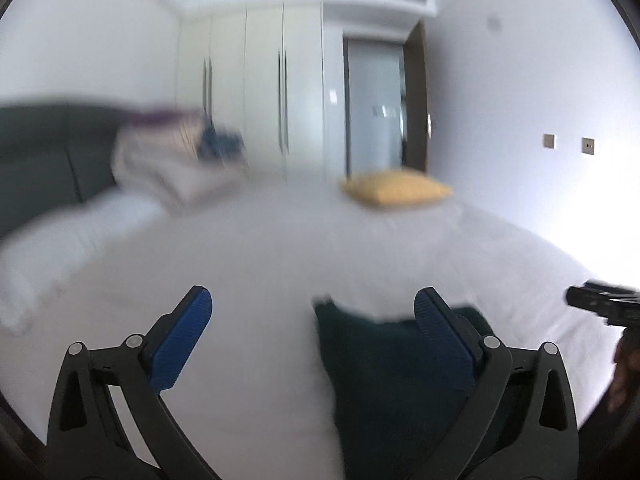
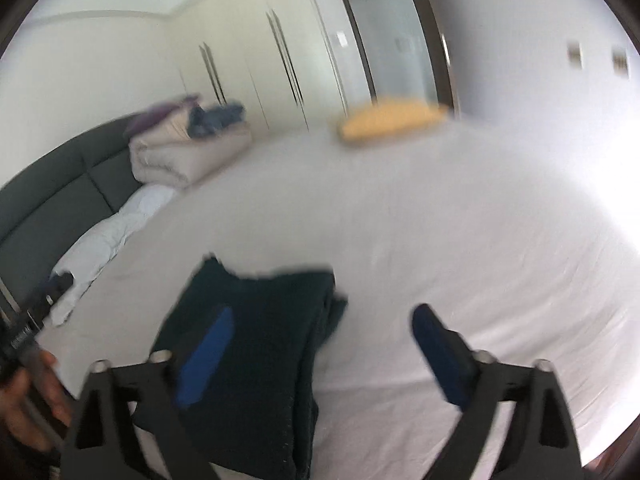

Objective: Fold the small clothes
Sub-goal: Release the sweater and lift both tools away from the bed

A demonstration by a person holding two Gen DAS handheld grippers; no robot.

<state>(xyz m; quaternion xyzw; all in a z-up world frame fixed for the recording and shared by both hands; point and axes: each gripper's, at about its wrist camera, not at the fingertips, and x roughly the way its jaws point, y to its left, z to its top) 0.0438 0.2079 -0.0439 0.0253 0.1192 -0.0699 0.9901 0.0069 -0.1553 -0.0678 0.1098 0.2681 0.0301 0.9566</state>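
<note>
A dark teal garment (image 1: 384,364) lies folded on the white bed (image 1: 280,240); it also shows in the right wrist view (image 2: 264,344). My left gripper (image 1: 312,304) is open and empty, held above the sheet with the garment under its right finger. My right gripper (image 2: 324,320) is open and empty, above the garment's right edge, its left finger (image 2: 208,352) over the cloth. The right gripper's body (image 1: 600,304) shows at the right edge of the left wrist view. Both views are blurred.
A yellow pillow (image 2: 388,118) lies at the bed's far side. A folded beige duvet with clothes on top (image 2: 188,148) sits by the dark grey headboard (image 2: 52,188), with white pillows (image 2: 104,240) below. White wardrobes (image 1: 264,92) and a door stand behind.
</note>
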